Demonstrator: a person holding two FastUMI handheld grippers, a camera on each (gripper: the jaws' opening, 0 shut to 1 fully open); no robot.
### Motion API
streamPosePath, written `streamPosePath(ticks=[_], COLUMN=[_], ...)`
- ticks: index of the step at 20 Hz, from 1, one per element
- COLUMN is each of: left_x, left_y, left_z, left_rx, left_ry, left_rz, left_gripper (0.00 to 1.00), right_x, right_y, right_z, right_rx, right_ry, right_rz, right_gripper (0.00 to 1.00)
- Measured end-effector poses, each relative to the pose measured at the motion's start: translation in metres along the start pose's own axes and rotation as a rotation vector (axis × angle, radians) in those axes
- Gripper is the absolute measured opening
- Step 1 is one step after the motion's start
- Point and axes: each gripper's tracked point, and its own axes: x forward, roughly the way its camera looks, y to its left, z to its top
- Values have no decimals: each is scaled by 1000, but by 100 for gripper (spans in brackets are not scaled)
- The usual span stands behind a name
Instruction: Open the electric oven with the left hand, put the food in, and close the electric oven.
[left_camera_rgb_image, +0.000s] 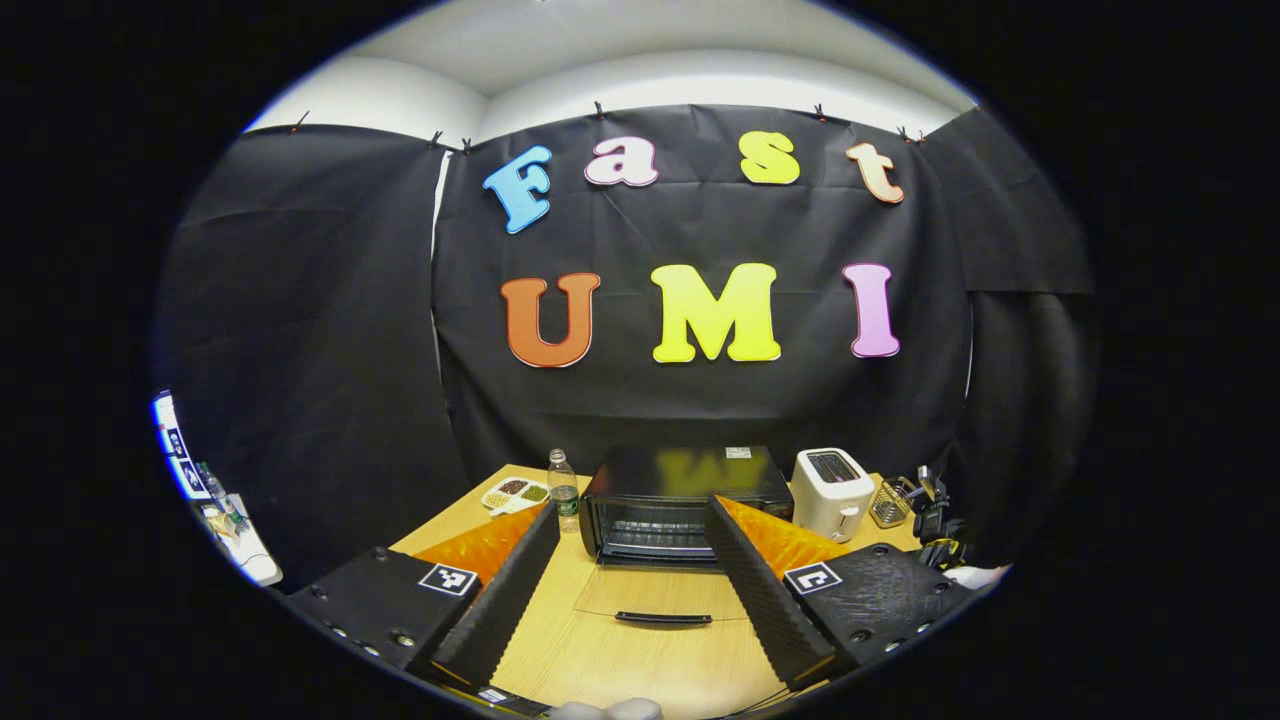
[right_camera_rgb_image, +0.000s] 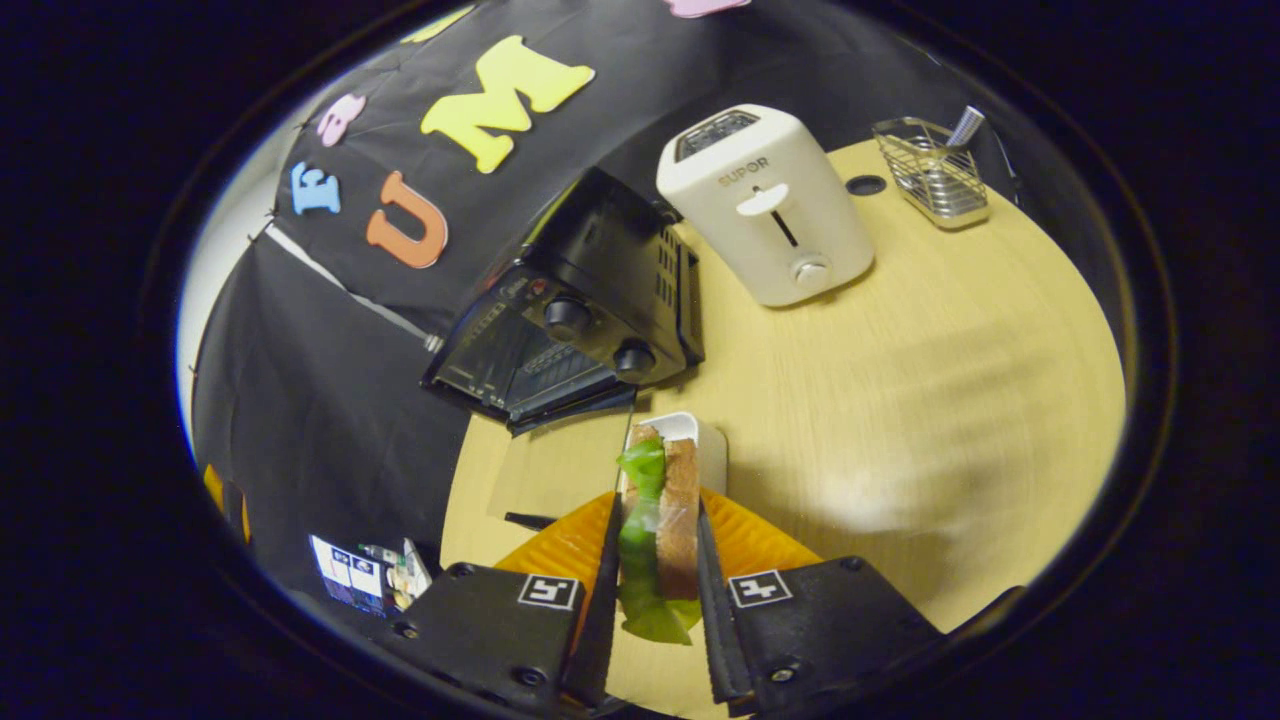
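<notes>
The black electric oven (left_camera_rgb_image: 680, 500) stands mid-table with its glass door (left_camera_rgb_image: 662, 592) folded down flat toward me, handle (left_camera_rgb_image: 663, 618) at the front. My left gripper (left_camera_rgb_image: 632, 520) hangs open in front of the door, nothing between its fingers. In the right gripper view the same oven (right_camera_rgb_image: 575, 320) appears tilted, door down. My right gripper (right_camera_rgb_image: 655, 520) is shut on a sandwich (right_camera_rgb_image: 662, 520) of brown bread and green lettuce, held upright above a small white dish (right_camera_rgb_image: 700, 440) on the table.
A white toaster (left_camera_rgb_image: 832, 492) (right_camera_rgb_image: 770, 205) stands right of the oven, a wire basket (right_camera_rgb_image: 932, 172) beyond it. A water bottle (left_camera_rgb_image: 564, 490) and a divided snack tray (left_camera_rgb_image: 515, 493) sit left of the oven. The wooden table (right_camera_rgb_image: 930, 400) has bare room on the right.
</notes>
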Motion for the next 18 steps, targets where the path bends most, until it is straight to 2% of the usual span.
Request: streamPosePath(ticks=[1, 2, 3, 4, 7, 10, 15, 18], left_x=[-1, -2, -4, -5, -7, -8, -8, -9], left_y=[0, 3, 4, 8, 14, 31, 66, 90], left_z=[-1, -3, -5, -5, -16, -24, -34, -37], left_rx=[2, 1, -3, -6, -15, -24, 11, 66], left_ry=[-1, 5, 11, 11, 29, 52, 79, 80], left_rz=[-3, -1, -5, -11, -67, -109, -175, -200], left_gripper=[96, 95, 96, 96, 96, 96, 96, 96], right_x=[-4, -10, -18, -25, -40, -45, -4, 39], right_y=[6, 16, 28, 41, 83, 125, 172, 187], right_z=[4, 11, 17, 25, 42, 51, 45, 34], right_rx=[-7, -10, -12, -15, 5, 91, 238, 304], right_ry=[-18, -42, -67, -98, -206, -338, -528, -574], right_rz=[2, 12, 27, 40, 63, 103, 126, 116], right_gripper=[31, 41, 31, 41, 41, 41, 40, 40])
